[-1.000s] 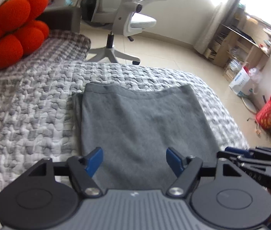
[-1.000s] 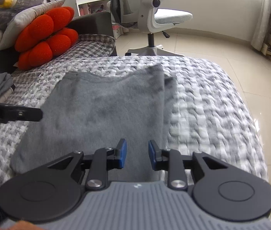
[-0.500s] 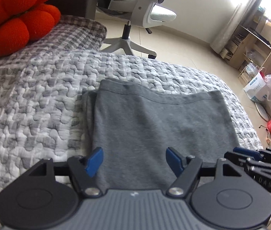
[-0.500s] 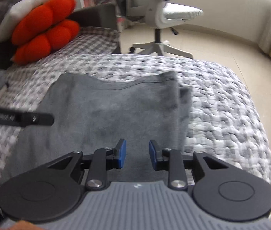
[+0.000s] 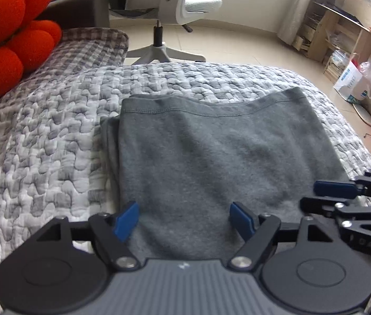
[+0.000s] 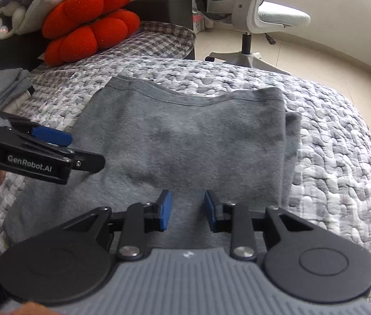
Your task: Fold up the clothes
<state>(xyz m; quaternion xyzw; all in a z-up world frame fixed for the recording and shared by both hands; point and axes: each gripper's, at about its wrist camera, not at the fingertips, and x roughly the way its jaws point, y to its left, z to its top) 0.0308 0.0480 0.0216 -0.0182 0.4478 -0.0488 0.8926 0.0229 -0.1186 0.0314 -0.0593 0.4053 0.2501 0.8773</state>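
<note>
Bedroom, grey quilted bedspread (image 5: pixel 54 141) covering the bed. Left gripper (image 5: pixel 185 218) is hovering over the near edge of the folded grey garment (image 5: pixel 211 157), jaws wide and opening further, pads gripping nothing. Right gripper (image 6: pixel 187 211) is hanging over the same near edge, jaws partly spread, nothing pinched. Garment is lying flat mid-bed, hem at the far side. Red cushion (image 6: pixel 91 21) is sitting beyond; office chair (image 5: pixel 175 13) is standing on the floor.

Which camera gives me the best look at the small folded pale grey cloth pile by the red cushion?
The right wrist view: the small folded pale grey cloth pile lies at its left edge, below the red cushion. The left wrist view misses it entirely.
</note>
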